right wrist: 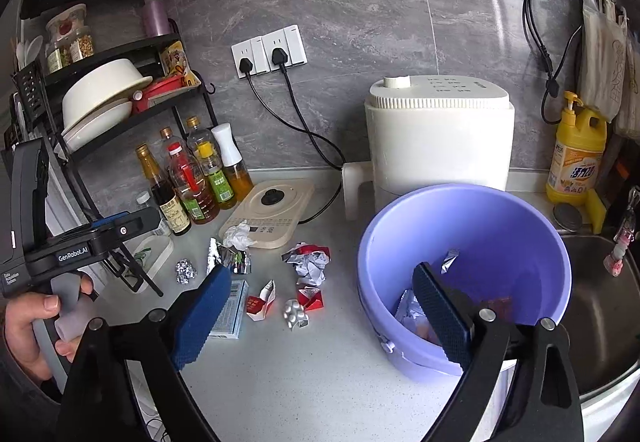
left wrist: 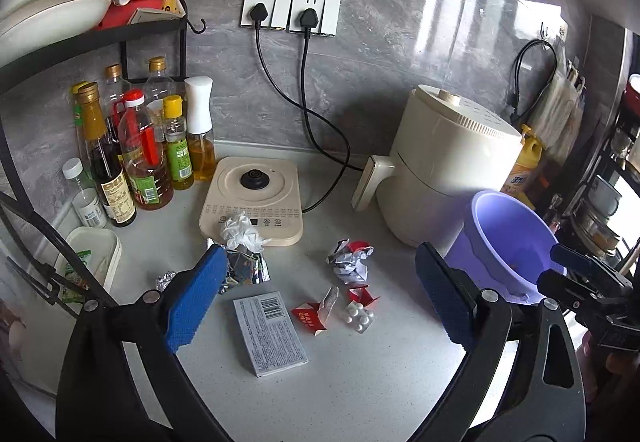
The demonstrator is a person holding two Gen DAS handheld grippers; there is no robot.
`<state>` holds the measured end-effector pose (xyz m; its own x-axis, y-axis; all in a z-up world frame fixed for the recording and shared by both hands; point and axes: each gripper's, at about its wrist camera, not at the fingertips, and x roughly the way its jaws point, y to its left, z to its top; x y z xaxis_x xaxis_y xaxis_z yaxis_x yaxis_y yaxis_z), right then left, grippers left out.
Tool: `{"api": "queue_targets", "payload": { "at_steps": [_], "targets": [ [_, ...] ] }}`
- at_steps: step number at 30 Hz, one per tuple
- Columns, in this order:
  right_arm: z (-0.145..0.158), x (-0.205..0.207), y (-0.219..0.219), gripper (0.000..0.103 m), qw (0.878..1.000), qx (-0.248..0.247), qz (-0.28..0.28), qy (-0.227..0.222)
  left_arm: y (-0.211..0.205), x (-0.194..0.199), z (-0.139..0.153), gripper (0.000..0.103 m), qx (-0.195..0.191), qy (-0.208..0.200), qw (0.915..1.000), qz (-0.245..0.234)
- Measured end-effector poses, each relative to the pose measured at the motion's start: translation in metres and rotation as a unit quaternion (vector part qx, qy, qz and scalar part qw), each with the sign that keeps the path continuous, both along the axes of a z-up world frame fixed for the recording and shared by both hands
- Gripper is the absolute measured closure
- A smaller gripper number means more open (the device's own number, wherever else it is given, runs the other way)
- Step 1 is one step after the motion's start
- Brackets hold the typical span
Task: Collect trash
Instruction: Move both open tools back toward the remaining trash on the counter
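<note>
Several scraps (left wrist: 350, 262) lie on the worktop (left wrist: 360, 382) beside my bucket (right wrist: 472, 242), both grippers, left (left wrist: 320, 302) and right (right wrist: 320, 316), gaping empty, so next I lower one onto a scrap.

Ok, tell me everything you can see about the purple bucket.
The purple bucket is round, smooth lavender plastic with a rolled rim, standing upright on the pale countertop in front of the white appliance, beside the sink. It already holds crumpled paper and foil scraps. The right tongs are open, one finger over its mouth.
</note>
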<state>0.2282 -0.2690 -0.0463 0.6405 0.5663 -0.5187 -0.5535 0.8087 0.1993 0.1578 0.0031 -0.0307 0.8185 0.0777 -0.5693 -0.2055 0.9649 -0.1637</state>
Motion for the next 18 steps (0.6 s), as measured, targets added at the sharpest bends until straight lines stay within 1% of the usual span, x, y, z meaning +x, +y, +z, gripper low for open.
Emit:
{"api": "queue_targets", "payload": {
  "at_steps": [9, 14, 18],
  "targets": [
    [-0.021, -0.005, 0.063, 0.034, 0.998, -0.032, 0.047, 0.024, 0.051, -0.011, -0.031, 0.010, -0.020, 0.016, 0.9995, 0.016],
    [-0.040, -0.002, 0.090, 0.039, 0.996, -0.051, 0.053, 0.043, 0.074, -0.006, -0.051, 0.020, -0.029, 0.037, 0.9986, 0.025],
    [-0.055, 0.002, 0.106, 0.043, 0.995, -0.067, 0.052, 0.055, 0.088, 0.000, -0.067, 0.026, -0.027, 0.055, 0.9977, 0.030]
  ]
}}
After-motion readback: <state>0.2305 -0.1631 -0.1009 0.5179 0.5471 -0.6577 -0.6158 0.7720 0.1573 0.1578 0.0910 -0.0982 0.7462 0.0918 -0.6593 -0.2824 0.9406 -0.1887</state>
